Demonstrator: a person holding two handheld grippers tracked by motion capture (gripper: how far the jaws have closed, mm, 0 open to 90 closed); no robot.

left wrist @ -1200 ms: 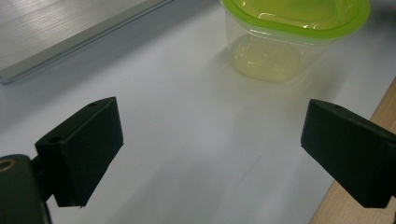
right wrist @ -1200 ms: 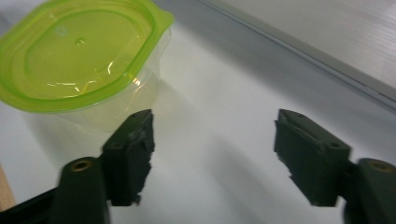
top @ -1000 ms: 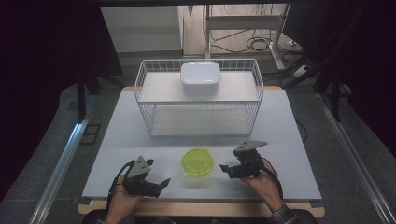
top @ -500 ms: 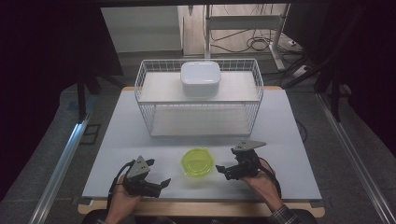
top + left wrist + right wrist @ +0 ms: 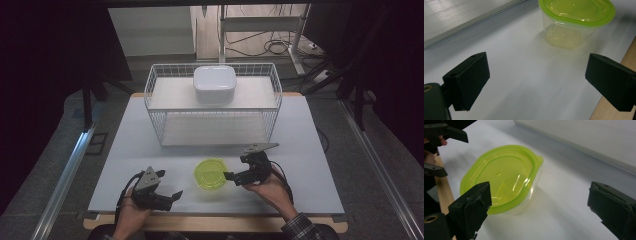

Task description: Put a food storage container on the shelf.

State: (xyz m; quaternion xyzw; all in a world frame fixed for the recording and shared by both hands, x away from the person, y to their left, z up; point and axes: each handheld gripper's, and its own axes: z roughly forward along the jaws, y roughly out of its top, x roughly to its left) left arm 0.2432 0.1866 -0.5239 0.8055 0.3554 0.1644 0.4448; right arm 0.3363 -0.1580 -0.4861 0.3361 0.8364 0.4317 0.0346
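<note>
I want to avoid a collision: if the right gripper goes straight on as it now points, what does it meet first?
Most likely the lidded green container. The right gripper, jaws open, points at it from close by, with bare table between; exact depth is unclear.

One tabletop [image 5: 125, 165] carries everything. On it stands one white wire rack [image 5: 272, 107] with two levels, and on the upper level sits one white lidded box [image 5: 215, 84]. There is one clear tub [image 5: 211, 174] with one yellow-green lid [image 5: 577, 11] on it. Two grippers are in play, the left gripper [image 5: 172, 196] and the right gripper [image 5: 231, 177], each with two black fingers [image 5: 466, 81] and each held by one hand. Beyond the tabletop lie several floor cables, too tangled and dim to count.
</note>
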